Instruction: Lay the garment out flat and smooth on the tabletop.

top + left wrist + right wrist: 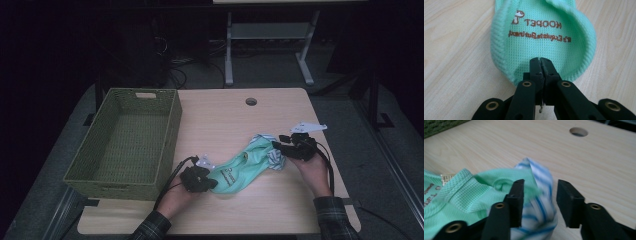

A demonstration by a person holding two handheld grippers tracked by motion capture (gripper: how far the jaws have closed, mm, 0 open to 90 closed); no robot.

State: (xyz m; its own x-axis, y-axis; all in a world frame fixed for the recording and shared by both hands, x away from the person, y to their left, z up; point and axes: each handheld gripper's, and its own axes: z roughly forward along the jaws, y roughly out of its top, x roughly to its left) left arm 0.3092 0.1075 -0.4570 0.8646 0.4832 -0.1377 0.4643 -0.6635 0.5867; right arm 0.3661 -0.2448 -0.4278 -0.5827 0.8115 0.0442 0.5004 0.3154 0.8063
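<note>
1. Mint-green mesh fabric, a small garment (pixel 240 167) with brown printed lettering and a blue-and-white striped part at its far right end, lies stretched across the light wooden table (pixel 235 115), to the right of the green woven basket (pixel 125 145).
2. The left gripper (pixel 212 181) has its jaws pinched tight on the garment's near left hem; the left gripper view shows the black pads (pixel 541 67) pressed together with the green edge caught between them.
3. The right gripper (pixel 276 145) sits at the far right end of the garment. In the right gripper view its jaws stand partly apart, with the striped cloth (pixel 541 202) bunched in the gap. The left pad (pixel 517 202) appears to touch the fabric, while the right pad (pixel 566 202) stands clear of it, so this end looks let go rather than held.
4. The basket holds nothing that can be seen, so no garment has gone into it yet.
5. Judging from this, the work is at an early to middle stage: the garment is drawn out between the two hands but not folded, and folding and moving it to the basket would still be left.
</note>
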